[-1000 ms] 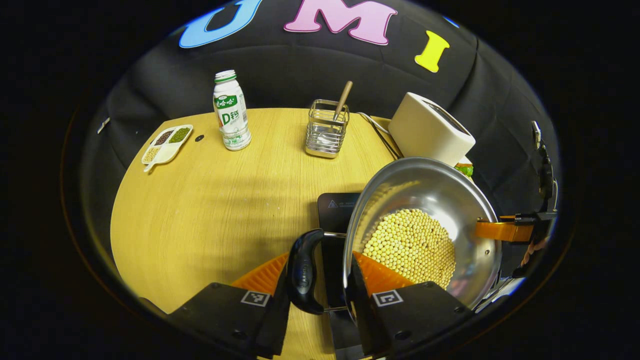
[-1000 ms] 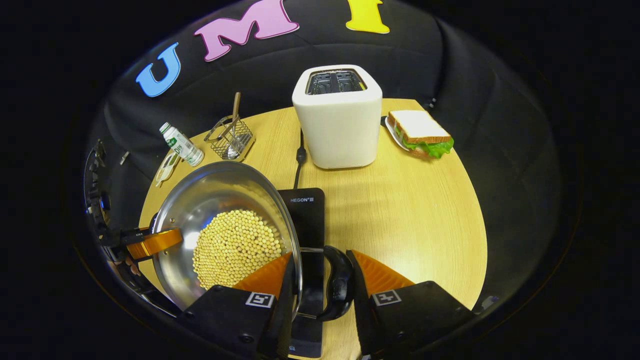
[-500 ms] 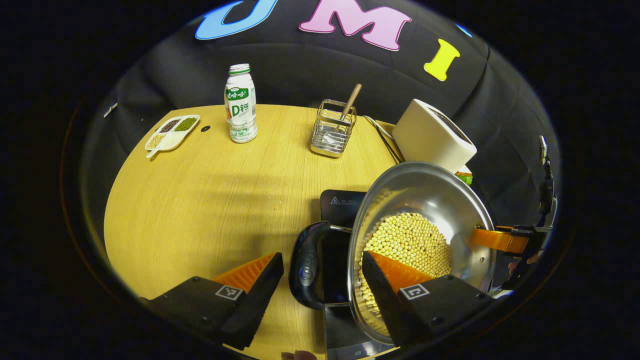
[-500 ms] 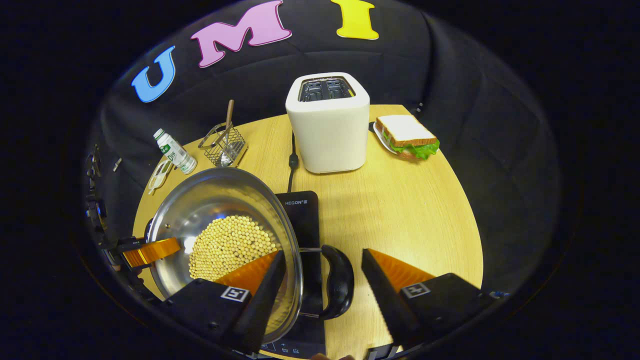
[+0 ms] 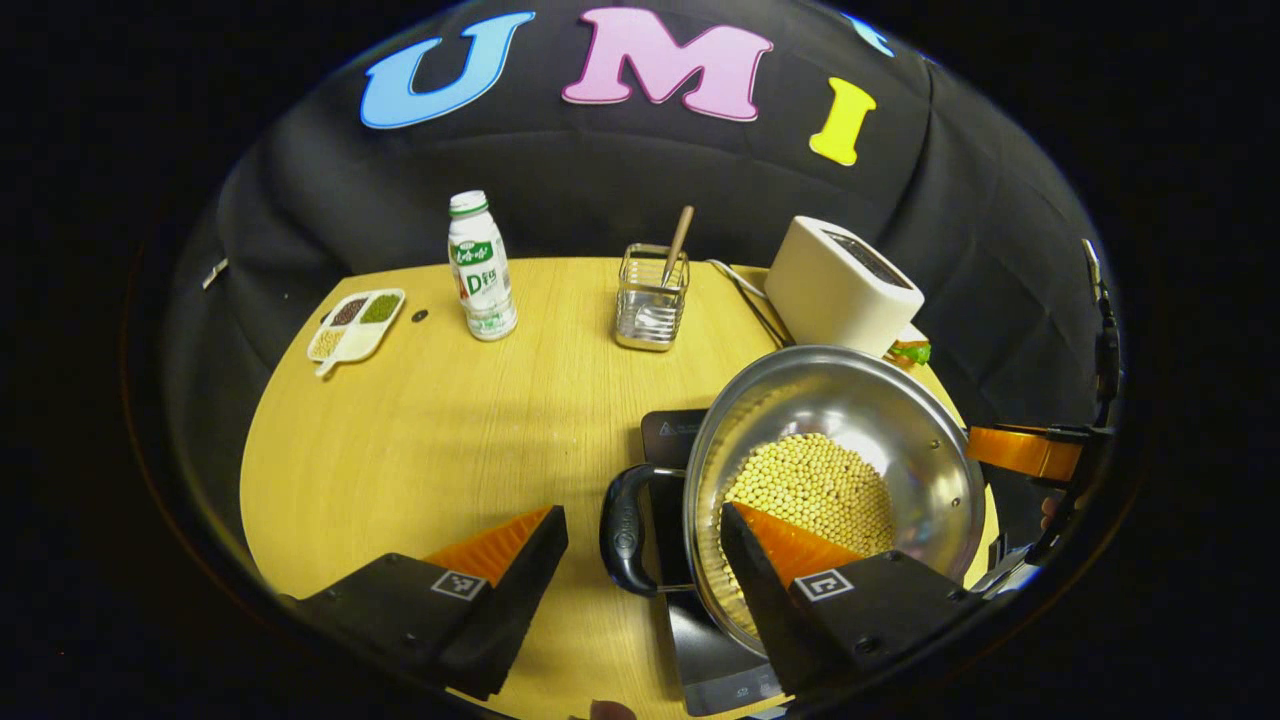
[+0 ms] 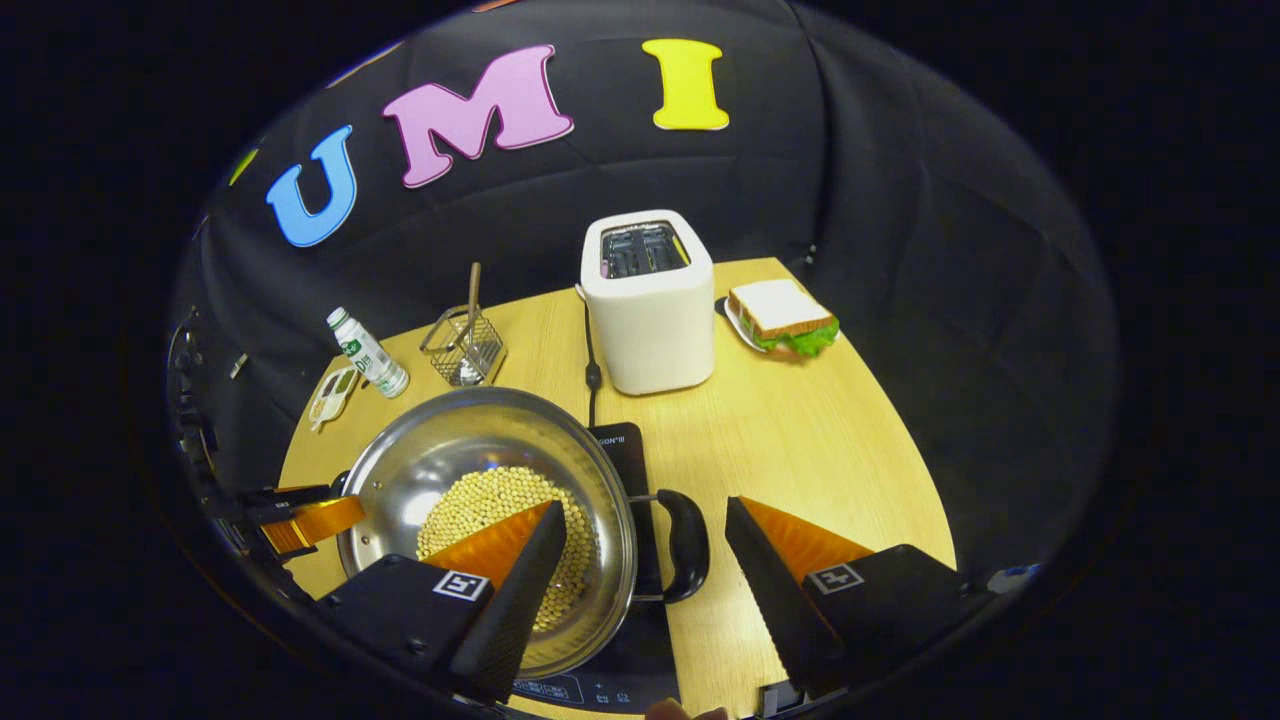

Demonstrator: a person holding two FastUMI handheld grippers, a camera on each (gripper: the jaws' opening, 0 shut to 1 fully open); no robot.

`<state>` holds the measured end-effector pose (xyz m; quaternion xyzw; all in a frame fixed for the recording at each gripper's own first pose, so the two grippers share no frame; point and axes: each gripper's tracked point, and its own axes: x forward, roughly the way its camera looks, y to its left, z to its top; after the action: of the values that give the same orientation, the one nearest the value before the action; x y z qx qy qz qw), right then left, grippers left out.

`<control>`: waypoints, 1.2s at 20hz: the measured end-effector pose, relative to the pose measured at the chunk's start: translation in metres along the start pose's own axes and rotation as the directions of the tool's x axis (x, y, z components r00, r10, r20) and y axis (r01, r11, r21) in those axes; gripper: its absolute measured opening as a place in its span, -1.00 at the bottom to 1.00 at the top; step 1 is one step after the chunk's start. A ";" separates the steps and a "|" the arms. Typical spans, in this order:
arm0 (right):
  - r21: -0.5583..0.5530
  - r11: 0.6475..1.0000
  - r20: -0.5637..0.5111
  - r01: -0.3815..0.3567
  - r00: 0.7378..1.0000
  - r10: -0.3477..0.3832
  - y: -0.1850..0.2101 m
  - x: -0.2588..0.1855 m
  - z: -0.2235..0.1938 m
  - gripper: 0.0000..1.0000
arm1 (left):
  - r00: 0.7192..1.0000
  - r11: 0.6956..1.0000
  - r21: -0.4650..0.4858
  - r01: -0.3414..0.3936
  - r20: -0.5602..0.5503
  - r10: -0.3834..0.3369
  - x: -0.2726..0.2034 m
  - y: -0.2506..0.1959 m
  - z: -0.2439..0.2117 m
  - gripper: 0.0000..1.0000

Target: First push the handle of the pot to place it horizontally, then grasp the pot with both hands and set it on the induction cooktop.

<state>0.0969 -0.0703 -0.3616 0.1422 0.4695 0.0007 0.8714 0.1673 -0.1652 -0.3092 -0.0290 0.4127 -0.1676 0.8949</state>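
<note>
Both claws stand apart: the left claw (image 5: 640, 560) and right claw (image 6: 640, 560) each straddle a black loop handle (image 5: 625, 528) without pressing. The shiny steel pot of yellow beans (image 5: 835, 480) sits on the black induction cooktop (image 6: 625, 450), toward the near edge of the pale wooden worktop (image 5: 440, 430). A finger catching a handle on withdrawal could drag the pot and spill beans.

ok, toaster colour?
White toaster, dark slots on top; clearest in the right gripper view.
</note>
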 end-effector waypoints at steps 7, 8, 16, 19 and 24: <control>-0.006 1.000 0.201 0.029 0.979 -0.027 0.011 -0.066 0.030 0.99 | 0.979 0.997 0.078 0.000 0.203 -0.016 -0.067 -0.002 0.028 0.91; -0.009 1.000 0.221 0.027 0.975 -0.025 0.014 -0.075 0.034 0.99 | 0.973 0.997 0.074 -0.003 0.229 -0.014 -0.078 -0.001 0.033 0.92; -0.048 0.998 0.559 0.033 0.829 -0.001 0.053 -0.185 0.126 0.97 | 0.880 0.996 0.074 -0.042 0.476 0.002 -0.175 0.004 0.091 0.90; -0.060 0.998 0.628 0.013 0.777 0.028 0.072 -0.224 0.137 0.97 | 0.828 0.995 0.076 -0.058 0.561 0.006 -0.212 0.006 0.107 0.90; -0.107 0.993 0.726 0.053 0.686 0.042 0.088 -0.275 0.145 0.96 | 0.753 0.993 0.084 -0.080 0.658 0.005 -0.264 0.006 0.122 0.90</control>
<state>0.0734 -0.0587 -0.0393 0.0772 0.0853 -0.0301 0.9929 0.1010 -0.0842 -0.0383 -0.0286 0.0634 -0.1482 0.9865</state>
